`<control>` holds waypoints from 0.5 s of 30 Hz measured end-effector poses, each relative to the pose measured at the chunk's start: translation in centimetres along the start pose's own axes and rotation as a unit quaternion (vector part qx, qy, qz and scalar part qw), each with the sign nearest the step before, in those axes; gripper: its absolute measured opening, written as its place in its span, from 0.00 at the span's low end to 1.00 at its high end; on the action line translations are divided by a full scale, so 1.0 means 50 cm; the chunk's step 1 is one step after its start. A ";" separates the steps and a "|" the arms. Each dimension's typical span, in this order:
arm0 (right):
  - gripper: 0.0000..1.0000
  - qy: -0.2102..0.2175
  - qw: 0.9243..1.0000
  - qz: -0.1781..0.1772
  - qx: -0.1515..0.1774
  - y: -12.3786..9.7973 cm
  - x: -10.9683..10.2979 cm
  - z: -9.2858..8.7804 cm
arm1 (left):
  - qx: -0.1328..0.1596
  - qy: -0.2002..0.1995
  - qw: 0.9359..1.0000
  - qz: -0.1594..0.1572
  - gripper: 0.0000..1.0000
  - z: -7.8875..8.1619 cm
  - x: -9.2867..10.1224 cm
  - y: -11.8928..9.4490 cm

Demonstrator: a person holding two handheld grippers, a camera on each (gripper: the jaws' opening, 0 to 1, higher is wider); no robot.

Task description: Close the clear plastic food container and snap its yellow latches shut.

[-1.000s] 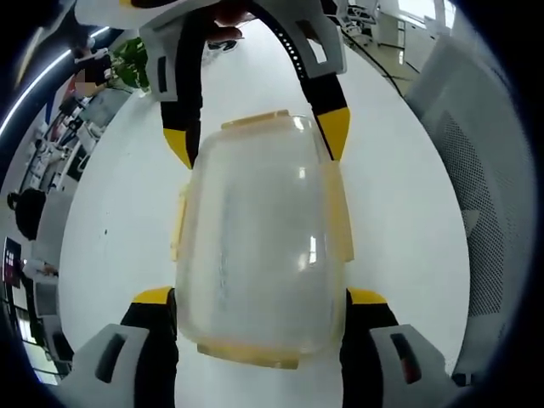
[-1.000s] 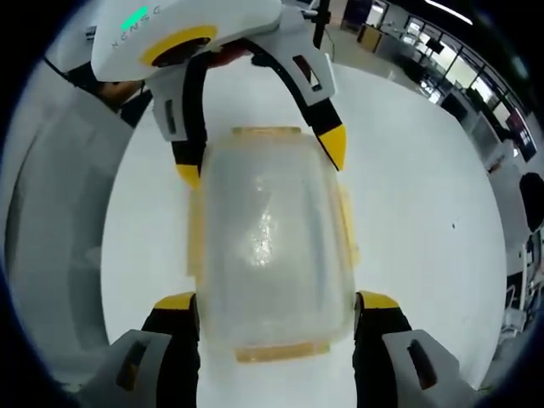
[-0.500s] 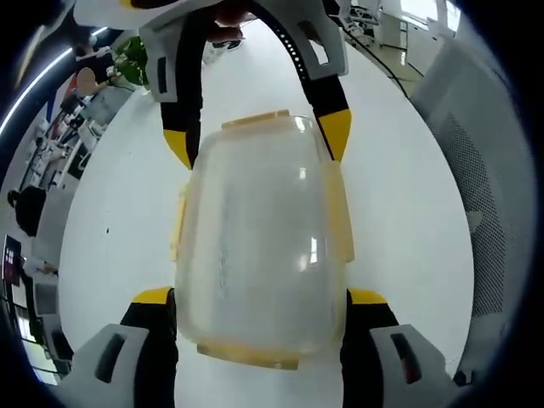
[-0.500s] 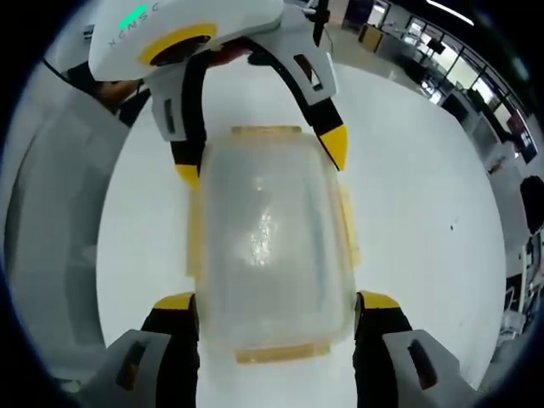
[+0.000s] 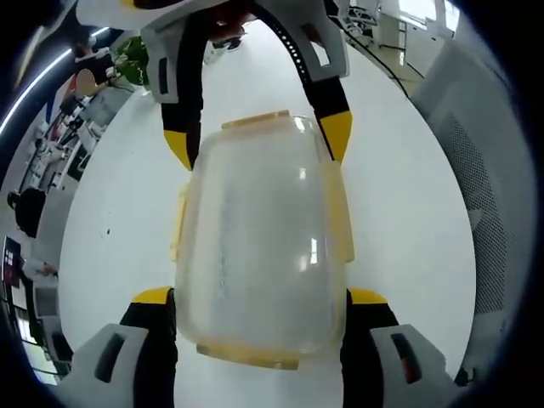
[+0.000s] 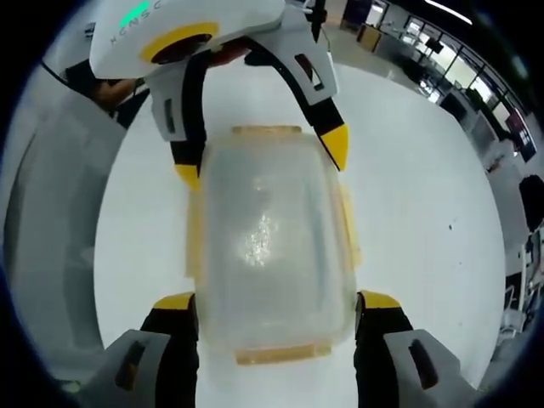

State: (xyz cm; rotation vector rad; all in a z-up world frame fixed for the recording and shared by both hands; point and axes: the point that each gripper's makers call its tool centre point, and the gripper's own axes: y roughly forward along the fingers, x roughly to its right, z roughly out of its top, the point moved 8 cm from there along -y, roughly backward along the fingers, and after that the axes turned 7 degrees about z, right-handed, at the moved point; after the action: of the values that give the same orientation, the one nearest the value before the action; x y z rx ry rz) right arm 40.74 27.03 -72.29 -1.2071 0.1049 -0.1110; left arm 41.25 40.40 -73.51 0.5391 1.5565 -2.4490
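Left gripper view: left gripper (image 5: 259,297) and right gripper (image 5: 255,144) each clamp the lidded, seemingly empty container (image 5: 259,246).

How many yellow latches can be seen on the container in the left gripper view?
4: far latch by the other gripper, near latch at the bottom, left latch, right latch.

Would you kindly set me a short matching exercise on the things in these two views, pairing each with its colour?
Things:
1. container body
2. latches
3. table
4. left gripper jaw tips

Colours:
A. white
B. yellow on black
C. clear, frosted
D. pale yellow

Pairs: 1-C, 2-D, 3-A, 4-B
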 end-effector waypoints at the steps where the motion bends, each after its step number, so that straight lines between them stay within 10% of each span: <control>1: 0.75 0.000 1.000 -0.001 0.000 0.000 -0.001 0.000 | 0.000 0.000 1.000 0.000 0.79 0.000 0.000 0.000; 15: 0.86 0.005 1.000 -0.024 0.016 -0.006 0.002 -0.010 | -0.003 0.007 1.000 0.017 0.86 0.001 0.010 0.001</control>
State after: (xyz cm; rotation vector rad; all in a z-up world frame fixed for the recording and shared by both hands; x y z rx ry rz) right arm 40.79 26.47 -72.19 -1.1782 0.0833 -0.1601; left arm 40.82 40.36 -73.75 0.5778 1.5472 -2.4197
